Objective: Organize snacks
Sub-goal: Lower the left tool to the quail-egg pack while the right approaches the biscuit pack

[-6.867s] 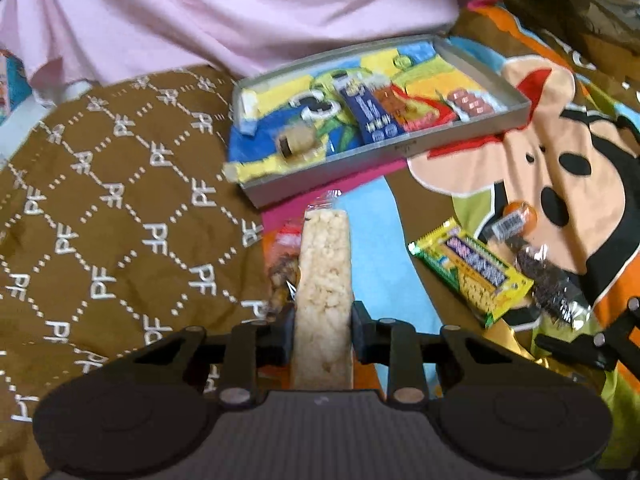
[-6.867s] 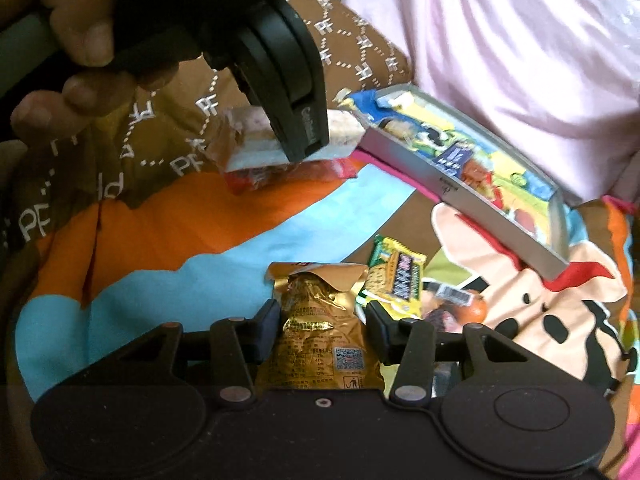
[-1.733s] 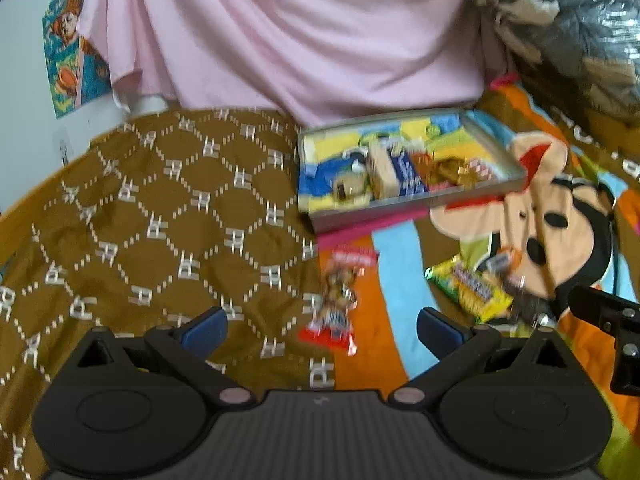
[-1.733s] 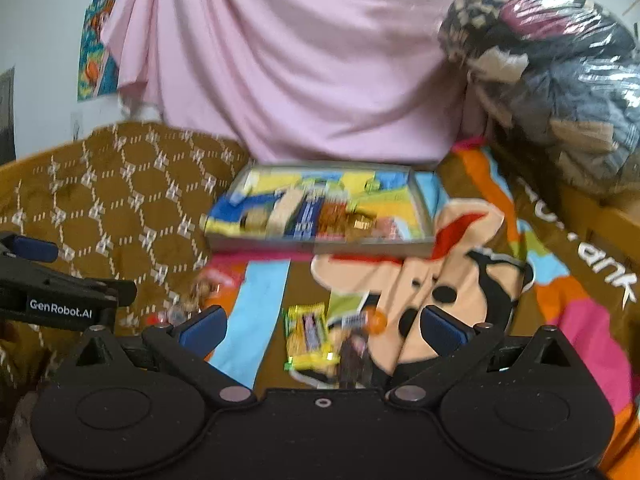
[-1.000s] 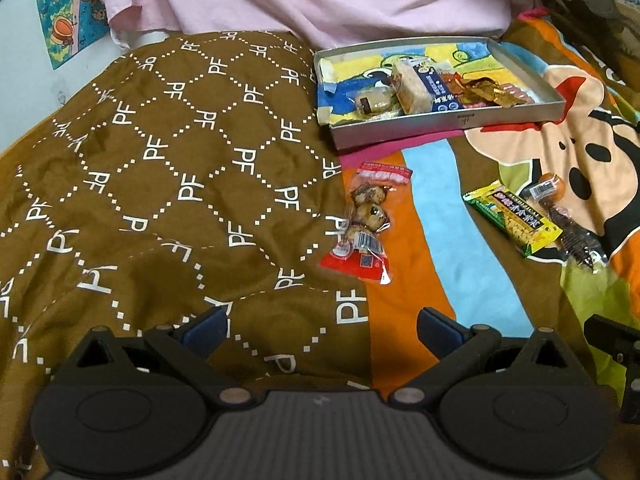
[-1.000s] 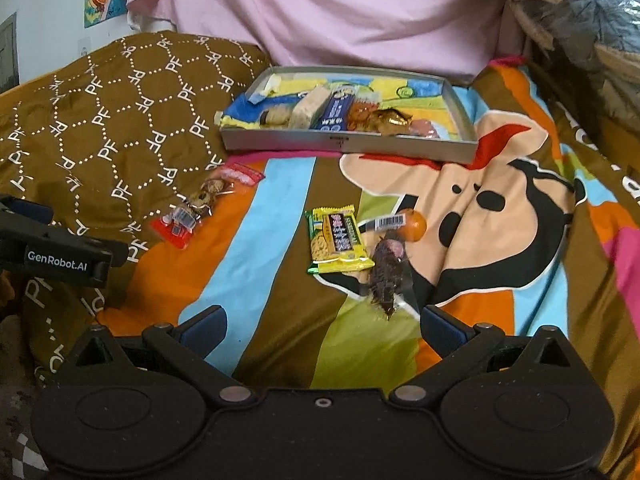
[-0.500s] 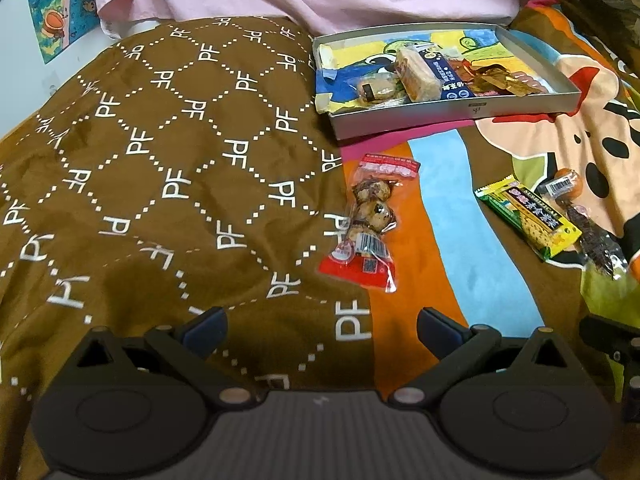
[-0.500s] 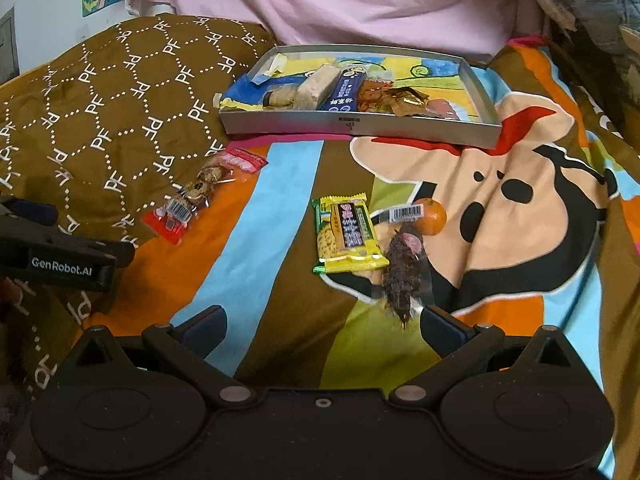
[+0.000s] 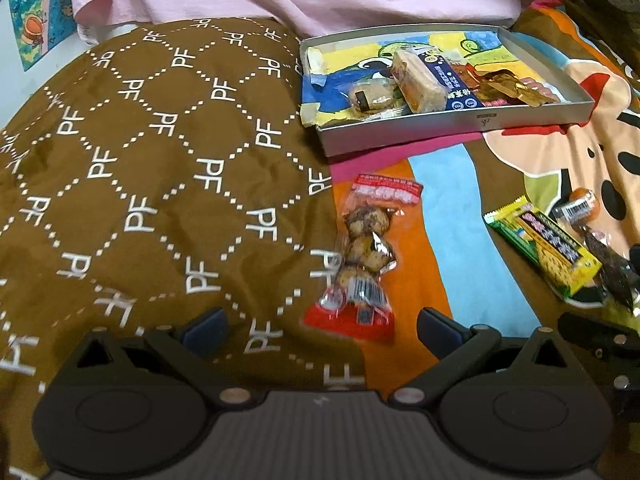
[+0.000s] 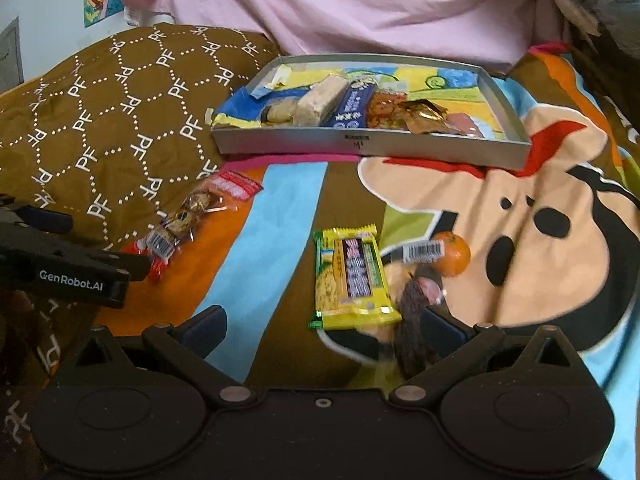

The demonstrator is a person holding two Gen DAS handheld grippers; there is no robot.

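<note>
A grey metal tray (image 9: 452,130) (image 10: 400,145) at the back holds several snacks: a pale rice bar (image 9: 418,80), a blue pack (image 10: 352,109), a gold wrapper (image 10: 422,114). My left gripper (image 9: 320,322) is open and empty, just short of a red-ended clear pack of brown balls (image 9: 362,256) (image 10: 188,216). My right gripper (image 10: 322,326) is open and empty, close over a yellow snack bar (image 10: 352,276) (image 9: 544,244) and a dark snack pack (image 10: 412,328). An orange ball with a barcode label (image 10: 450,258) lies beside them.
Everything lies on a bed: a brown quilt with "PF" pattern (image 9: 140,160) on the left, a colourful cartoon blanket (image 10: 560,220) on the right. A pink sheet (image 10: 360,4) hangs behind the tray. The left gripper's body (image 10: 60,268) shows at the right wrist view's left edge.
Both grippers, earlier shut on a rice bar and a gold pack, are open and empty; those snacks lie in the tray. Both have dropped toward the loose snacks.
</note>
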